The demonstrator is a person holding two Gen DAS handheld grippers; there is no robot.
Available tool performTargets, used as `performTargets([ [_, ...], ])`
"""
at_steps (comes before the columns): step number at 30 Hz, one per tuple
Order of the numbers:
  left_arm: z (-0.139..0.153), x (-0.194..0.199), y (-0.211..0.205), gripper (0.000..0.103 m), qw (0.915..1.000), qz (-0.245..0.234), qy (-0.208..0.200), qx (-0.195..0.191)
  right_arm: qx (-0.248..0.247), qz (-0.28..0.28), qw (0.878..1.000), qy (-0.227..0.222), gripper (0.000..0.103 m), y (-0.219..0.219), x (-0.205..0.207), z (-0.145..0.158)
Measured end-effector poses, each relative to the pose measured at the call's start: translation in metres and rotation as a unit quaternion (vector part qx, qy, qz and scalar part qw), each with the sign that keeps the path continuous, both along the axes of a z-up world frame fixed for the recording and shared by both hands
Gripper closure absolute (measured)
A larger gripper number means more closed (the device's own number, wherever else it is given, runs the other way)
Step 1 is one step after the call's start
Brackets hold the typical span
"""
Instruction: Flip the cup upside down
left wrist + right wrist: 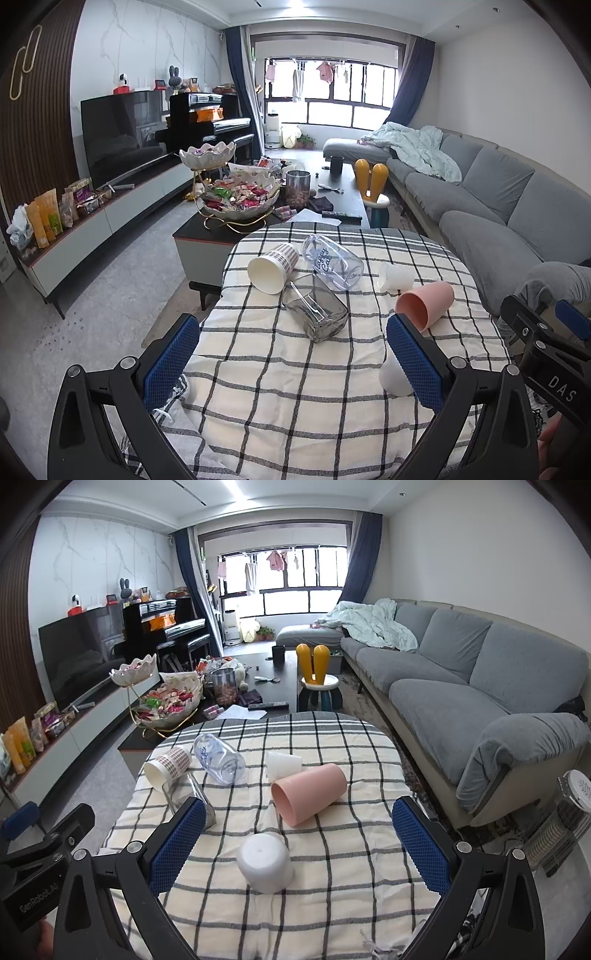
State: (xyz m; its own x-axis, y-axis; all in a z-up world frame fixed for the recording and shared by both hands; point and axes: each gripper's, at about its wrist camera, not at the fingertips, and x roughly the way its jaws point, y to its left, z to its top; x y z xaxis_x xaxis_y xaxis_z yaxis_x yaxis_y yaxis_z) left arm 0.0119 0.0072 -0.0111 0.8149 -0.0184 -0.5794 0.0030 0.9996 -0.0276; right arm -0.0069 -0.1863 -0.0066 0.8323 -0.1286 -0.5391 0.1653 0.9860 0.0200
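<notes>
Several cups lie on a checked tablecloth (pixel 295 387). A white cup (pixel 264 861) stands upside down nearest me, between my right gripper's open fingers; it shows partly behind my left gripper's right finger (pixel 394 376). A pink cup (pixel 308 794) (pixel 426 304) lies on its side. A grey glass cup (pixel 316 312) (pixel 192 794), a clear printed cup (pixel 332 261) (pixel 219 758), a plaid paper cup (pixel 272 266) (pixel 168 766) and a small translucent white cup (pixel 395 277) (pixel 282 764) also lie on their sides. My left gripper (pixel 293 363) and right gripper (pixel 299 847) are open and empty.
A dark coffee table (pixel 343 184) with a snack bowl stand (pixel 240 195) and a jar stands beyond the table. A grey sofa (pixel 461 686) runs along the right. A TV cabinet (pixel 110 206) runs along the left. A small heater (pixel 561 830) stands at the right.
</notes>
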Motion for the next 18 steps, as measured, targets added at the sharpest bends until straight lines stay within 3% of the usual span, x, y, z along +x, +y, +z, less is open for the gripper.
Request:
performTargets([
  [18,-0.0052,0.0034,0.0034,0.000,0.9999,0.006,0.010,0.009,0.001,0.000,1.000,0.002,0.002,0.0007,0.0003,0.0001],
])
